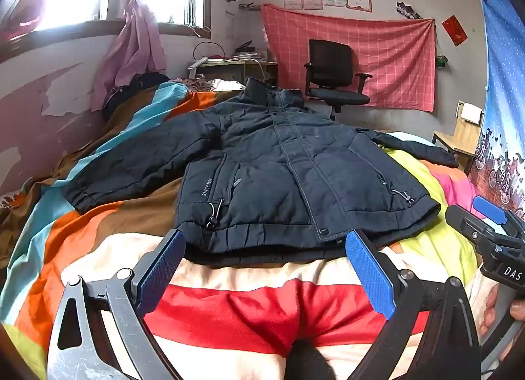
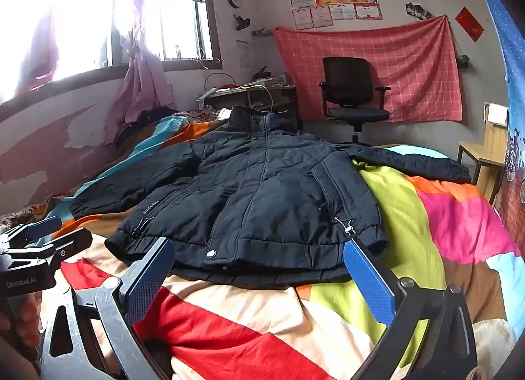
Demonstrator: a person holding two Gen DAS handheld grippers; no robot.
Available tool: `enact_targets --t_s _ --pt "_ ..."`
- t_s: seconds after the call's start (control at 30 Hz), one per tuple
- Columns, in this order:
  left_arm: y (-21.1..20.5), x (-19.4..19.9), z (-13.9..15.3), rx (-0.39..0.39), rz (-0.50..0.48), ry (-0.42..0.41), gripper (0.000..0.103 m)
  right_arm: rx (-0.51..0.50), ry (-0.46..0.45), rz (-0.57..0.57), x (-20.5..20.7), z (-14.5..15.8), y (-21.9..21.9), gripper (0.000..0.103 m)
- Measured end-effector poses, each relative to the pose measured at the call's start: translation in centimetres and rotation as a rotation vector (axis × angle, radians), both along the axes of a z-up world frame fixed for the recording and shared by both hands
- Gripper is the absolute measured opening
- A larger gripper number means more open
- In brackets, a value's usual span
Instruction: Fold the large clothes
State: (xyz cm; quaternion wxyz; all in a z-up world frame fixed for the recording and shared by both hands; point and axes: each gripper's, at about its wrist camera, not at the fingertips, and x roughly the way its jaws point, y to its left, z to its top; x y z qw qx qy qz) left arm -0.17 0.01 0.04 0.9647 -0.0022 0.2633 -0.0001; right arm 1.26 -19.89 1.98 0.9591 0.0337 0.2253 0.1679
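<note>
A dark navy padded jacket (image 1: 279, 169) lies face up and zipped on a bed, collar at the far end, both sleeves spread out to the sides. The same jacket (image 2: 259, 196) fills the middle of the right wrist view. My left gripper (image 1: 265, 245) hovers open just in front of the jacket's hem, nothing between its blue pads. My right gripper (image 2: 259, 255) is also open, its fingertips at the hem's near edge, holding nothing. Each gripper shows at the edge of the other's view: the right gripper (image 1: 492, 232) and the left gripper (image 2: 42, 242), each held by a hand.
A patchwork quilt (image 1: 98, 235) of many colours covers the bed. A black office chair (image 1: 334, 78) stands beyond the bed before a red checked cloth on the wall. A cluttered desk (image 1: 236, 64) sits under the window, a wooden stool (image 1: 459, 140) at the right.
</note>
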Motion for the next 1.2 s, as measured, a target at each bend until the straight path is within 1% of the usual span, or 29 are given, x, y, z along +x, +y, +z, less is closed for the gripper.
enact_targets --t_s 1.2 --pt "-0.05 0.13 -0.01 -0.001 -0.003 0.006 0.096 0.008 0.001 0.0 -0.04 0.04 -0.16 0.103"
